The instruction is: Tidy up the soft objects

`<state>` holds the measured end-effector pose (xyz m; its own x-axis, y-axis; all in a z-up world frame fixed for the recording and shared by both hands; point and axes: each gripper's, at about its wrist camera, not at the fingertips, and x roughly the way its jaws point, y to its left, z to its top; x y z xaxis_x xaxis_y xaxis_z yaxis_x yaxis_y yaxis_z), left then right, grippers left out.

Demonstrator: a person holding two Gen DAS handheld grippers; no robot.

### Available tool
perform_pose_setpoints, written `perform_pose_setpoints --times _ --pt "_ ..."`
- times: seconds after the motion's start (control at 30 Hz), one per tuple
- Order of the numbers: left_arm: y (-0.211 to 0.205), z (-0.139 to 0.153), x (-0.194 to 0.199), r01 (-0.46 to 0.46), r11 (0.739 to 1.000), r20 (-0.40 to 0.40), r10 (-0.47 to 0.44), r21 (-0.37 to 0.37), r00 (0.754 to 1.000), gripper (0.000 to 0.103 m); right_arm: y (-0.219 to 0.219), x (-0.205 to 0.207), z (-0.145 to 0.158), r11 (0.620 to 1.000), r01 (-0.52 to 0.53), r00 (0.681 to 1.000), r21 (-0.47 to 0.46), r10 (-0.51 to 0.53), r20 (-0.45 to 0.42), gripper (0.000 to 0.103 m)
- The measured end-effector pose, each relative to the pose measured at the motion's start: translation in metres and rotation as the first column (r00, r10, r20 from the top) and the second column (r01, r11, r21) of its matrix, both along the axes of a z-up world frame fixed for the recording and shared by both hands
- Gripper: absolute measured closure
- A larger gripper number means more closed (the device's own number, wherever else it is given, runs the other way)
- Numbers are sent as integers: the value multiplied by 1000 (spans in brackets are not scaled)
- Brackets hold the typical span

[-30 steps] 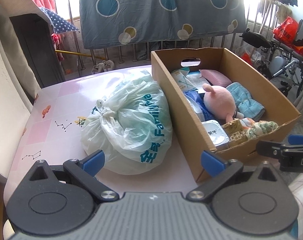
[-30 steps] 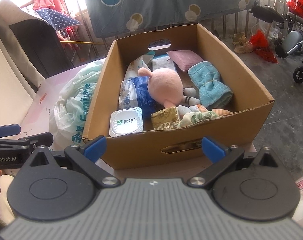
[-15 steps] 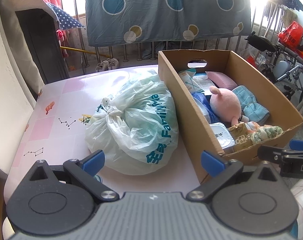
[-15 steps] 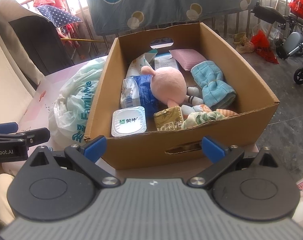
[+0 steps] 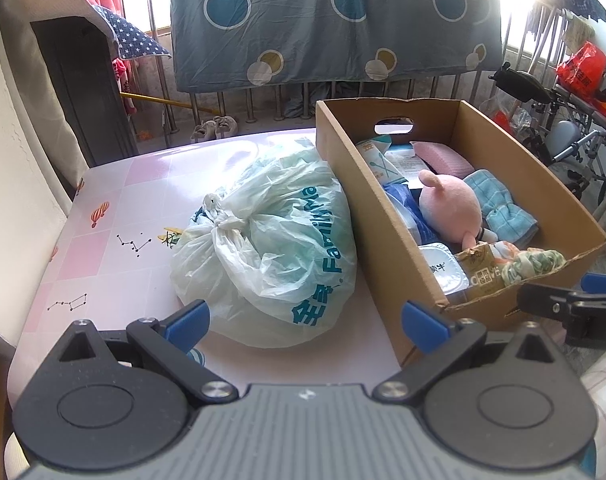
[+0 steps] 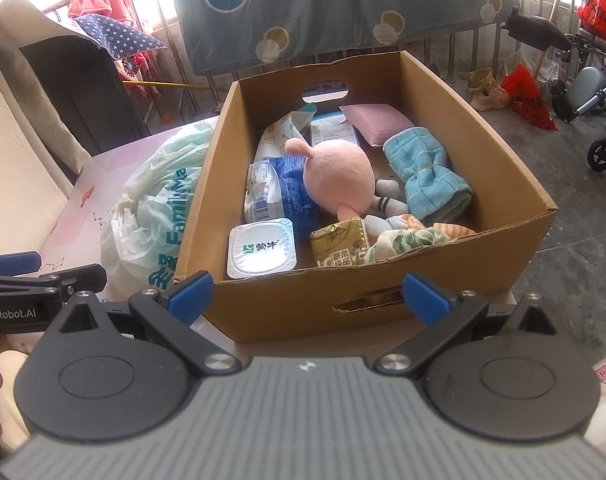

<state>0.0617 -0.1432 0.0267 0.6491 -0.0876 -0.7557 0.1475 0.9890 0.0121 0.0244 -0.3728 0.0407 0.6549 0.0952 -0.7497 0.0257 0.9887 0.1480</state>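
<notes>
A cardboard box (image 6: 383,300) (image 5: 367,208) stands on the pink table. Inside lie a pink plush toy (image 6: 337,176) (image 5: 449,208), a blue folded towel (image 6: 427,176), a pink sponge pad (image 6: 377,122), a patterned cloth (image 6: 403,238), a yoghurt cup (image 6: 261,252), a tissue pack (image 6: 339,242) and blue-white packets (image 6: 279,196). A tied pale green plastic bag (image 5: 271,248) (image 6: 155,208) rests against the box's left side. My left gripper (image 5: 305,318) hovers open before the bag. My right gripper (image 6: 307,292) is open at the box's near wall, empty.
The pink table (image 5: 115,208) has bare surface left of the bag. A dark cabinet (image 5: 83,92) stands at the back left. A blue circle-patterned sheet (image 5: 335,20) hangs on railings behind. A wheelchair (image 6: 583,80) and red bags sit on the floor to the right.
Both grippers have drawn back and risen slightly, so the box and bag sit a little farther off. Nothing was grasped or shifted.
</notes>
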Motion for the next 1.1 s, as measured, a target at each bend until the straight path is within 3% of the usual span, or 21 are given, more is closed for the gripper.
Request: perform_pose_setpoints --times 0.6,0.87,1.0,1.1 --pt "-1 -4 2 3 1000 -12 -3 1 1000 0 -1 -1 2 1000 9 1000 2 -9 5 1" --pt "-6 -2 14 23 1000 3 -23 16 1000 0 -27 8 18 1000 -25 999 -6 25 31 1" --pt "-3 -1 27 16 1000 12 -16 2 1000 0 -52 29 28 998 -38 999 41 38 10 2" --pt "-2 -4 37 13 1000 22 -13 2 1000 0 -75 56 26 992 -23 998 121 31 -63 8"
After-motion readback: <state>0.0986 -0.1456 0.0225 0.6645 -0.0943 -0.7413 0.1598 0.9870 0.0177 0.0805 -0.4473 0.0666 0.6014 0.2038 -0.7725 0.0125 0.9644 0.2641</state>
